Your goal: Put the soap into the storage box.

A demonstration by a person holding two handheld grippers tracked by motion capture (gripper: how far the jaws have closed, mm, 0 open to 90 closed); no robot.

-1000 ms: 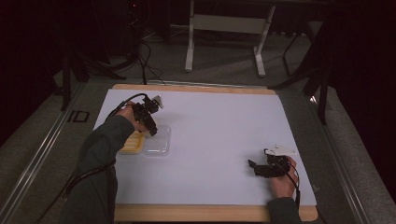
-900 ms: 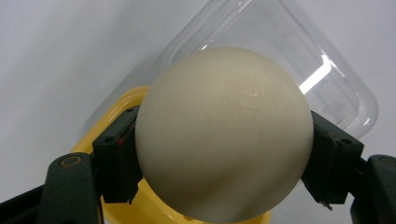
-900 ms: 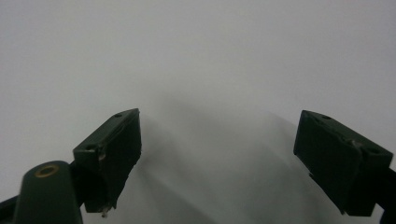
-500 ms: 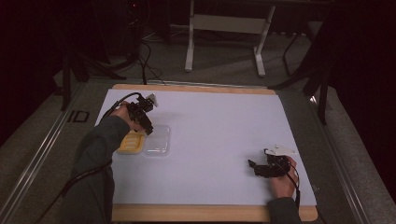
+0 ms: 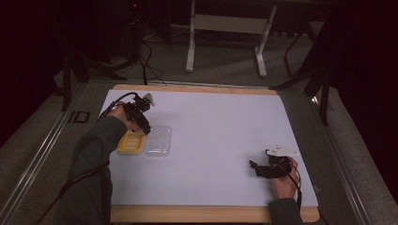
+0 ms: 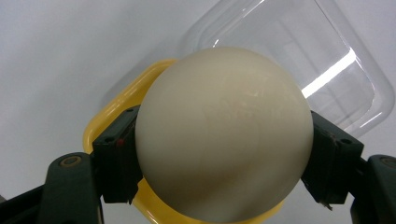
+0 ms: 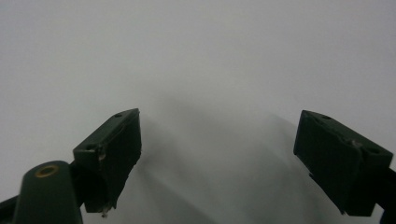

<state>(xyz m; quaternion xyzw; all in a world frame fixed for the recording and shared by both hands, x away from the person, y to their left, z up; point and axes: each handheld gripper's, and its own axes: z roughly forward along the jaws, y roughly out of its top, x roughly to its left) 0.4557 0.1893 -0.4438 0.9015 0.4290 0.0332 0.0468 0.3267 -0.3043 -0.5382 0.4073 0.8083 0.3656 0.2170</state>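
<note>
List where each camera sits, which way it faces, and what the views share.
High view: above the near edge, looking forward and down at the table; forearms, left gripper, right gripper.
Left gripper view: along its jaws, clamping a cream ball above the yellow tray.
Right gripper view: open jaws, bare tabletop.
Shared: tray, clear lid.

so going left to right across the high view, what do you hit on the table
yellow tray → clear lid → a bare stretch of the white table → right tongs, open with nothing between them. The left tongs, shut on a cream ball, overlap the tray, so I leave them out of the order.
</note>
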